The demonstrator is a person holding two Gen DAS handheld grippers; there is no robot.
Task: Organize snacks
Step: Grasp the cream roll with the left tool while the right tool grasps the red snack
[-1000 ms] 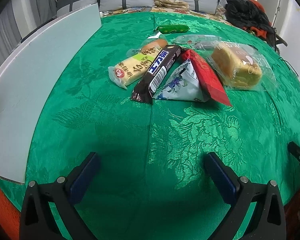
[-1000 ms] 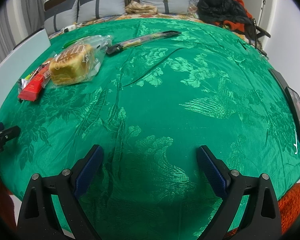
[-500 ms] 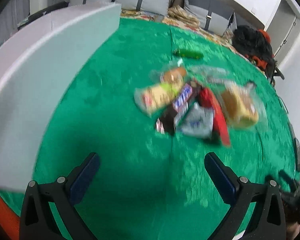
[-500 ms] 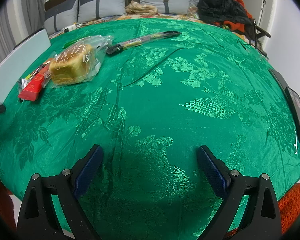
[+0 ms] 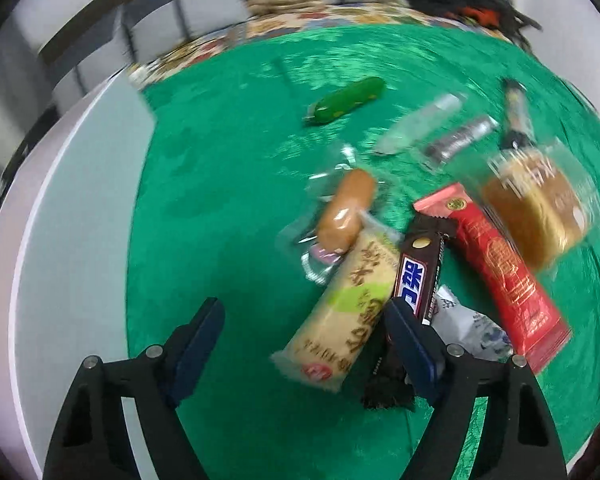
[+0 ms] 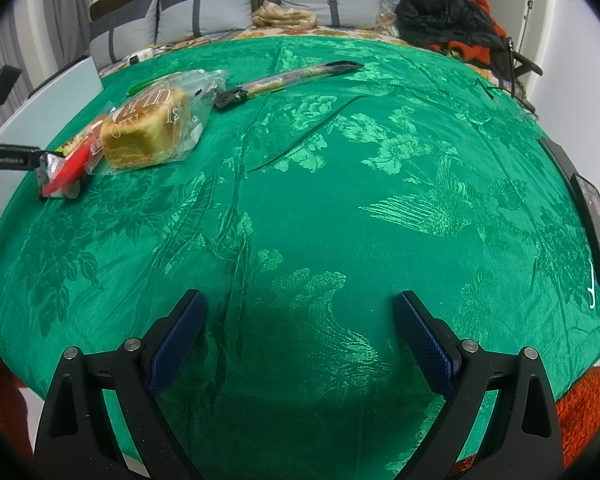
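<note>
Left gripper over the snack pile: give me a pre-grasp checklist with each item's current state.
1. Left gripper jaws apart: ok. They have just been closing, and the pads press on nothing yet.
2. Target between the jaws: ok. The near end of the cream wafer pack lies in the gap.
3. Target free of neighbours: not ok. The dark chocolate bar lies against it, under the right finger.
4. Sausage pack clear of the target: not ok; it overlaps the far end.
5. Picture sharp enough to aim: not ok, blurred.
6. Right gripper out of the way: ok, open over bare green cloth.
</note>
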